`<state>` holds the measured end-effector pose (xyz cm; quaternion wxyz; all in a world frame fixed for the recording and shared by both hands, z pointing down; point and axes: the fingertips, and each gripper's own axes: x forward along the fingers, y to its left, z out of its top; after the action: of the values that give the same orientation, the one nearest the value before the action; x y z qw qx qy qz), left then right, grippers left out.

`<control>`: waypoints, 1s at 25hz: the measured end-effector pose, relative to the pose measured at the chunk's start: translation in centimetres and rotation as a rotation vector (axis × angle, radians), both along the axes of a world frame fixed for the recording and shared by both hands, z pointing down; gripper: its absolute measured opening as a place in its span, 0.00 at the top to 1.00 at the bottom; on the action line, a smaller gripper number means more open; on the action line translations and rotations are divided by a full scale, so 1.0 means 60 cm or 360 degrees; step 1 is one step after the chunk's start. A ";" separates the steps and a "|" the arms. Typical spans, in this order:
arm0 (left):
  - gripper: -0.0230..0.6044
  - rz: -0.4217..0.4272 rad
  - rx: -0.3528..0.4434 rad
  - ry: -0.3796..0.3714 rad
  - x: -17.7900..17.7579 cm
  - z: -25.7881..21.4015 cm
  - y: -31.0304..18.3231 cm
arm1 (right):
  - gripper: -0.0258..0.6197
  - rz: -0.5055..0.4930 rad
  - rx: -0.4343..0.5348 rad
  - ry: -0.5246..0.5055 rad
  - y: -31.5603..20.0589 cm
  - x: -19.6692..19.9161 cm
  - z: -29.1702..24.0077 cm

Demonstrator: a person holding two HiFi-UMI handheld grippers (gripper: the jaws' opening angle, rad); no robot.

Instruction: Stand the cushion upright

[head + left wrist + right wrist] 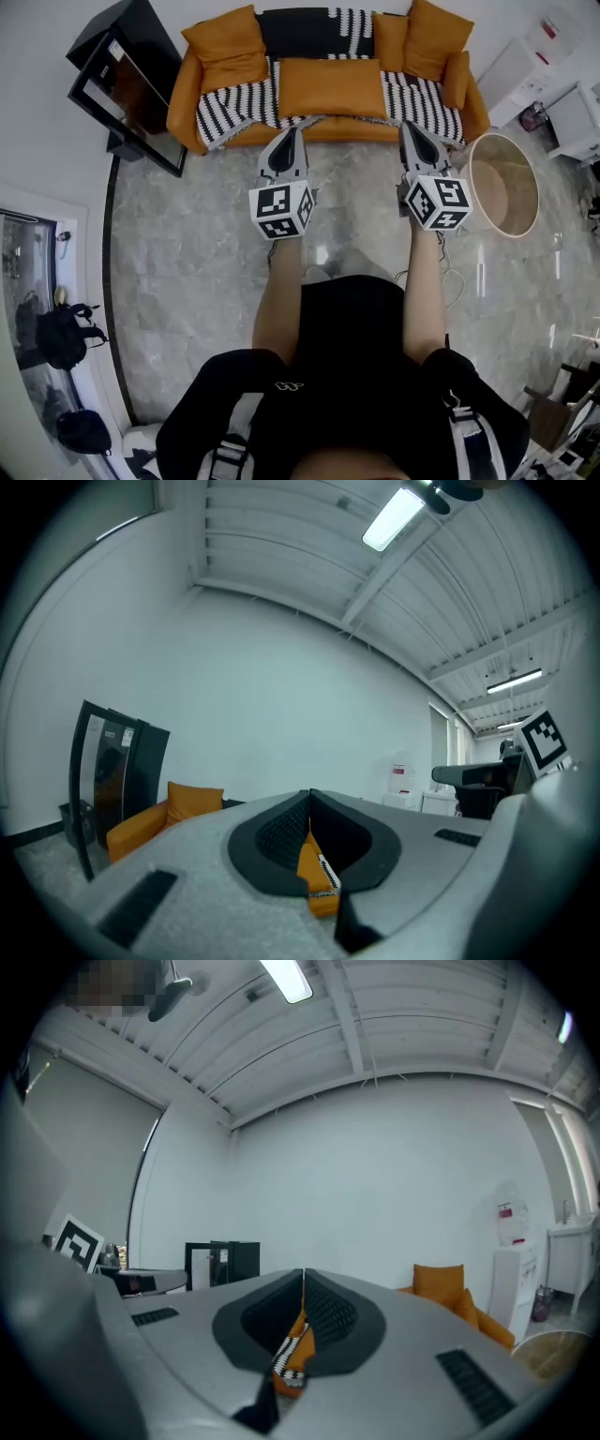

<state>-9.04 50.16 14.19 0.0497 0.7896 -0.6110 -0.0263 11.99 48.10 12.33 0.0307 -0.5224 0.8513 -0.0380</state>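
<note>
An orange cushion point(330, 87) lies flat on the middle seat of the orange sofa point(184, 98), over a black-and-white striped throw point(234, 108). My left gripper point(288, 138) points at the sofa's front edge just below the cushion's left corner, jaws shut and empty. My right gripper point(411, 128) points at the front edge to the right of the cushion, also shut with nothing in it. In the left gripper view the left gripper point(309, 795) shows closed jaws with orange fabric beyond. The right gripper point(303, 1275) shows the same in its own view.
Other orange cushions stand upright at the back left point(228, 47) and back right point(433, 37). A black cabinet point(131, 84) stands left of the sofa. A round wooden table point(506, 183) and white furniture point(525, 66) stand at the right. The floor is grey marble.
</note>
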 end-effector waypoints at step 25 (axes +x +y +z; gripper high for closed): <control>0.95 0.0105 -0.0058 -0.0097 0.057 0.080 -0.338 | 0.94 0.0118 -0.0067 -0.0003 -0.334 0.075 0.117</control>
<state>-5.63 29.90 19.01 0.0462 0.8088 -0.5861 0.0107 16.51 28.06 19.36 0.0219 -0.5540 0.8304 -0.0553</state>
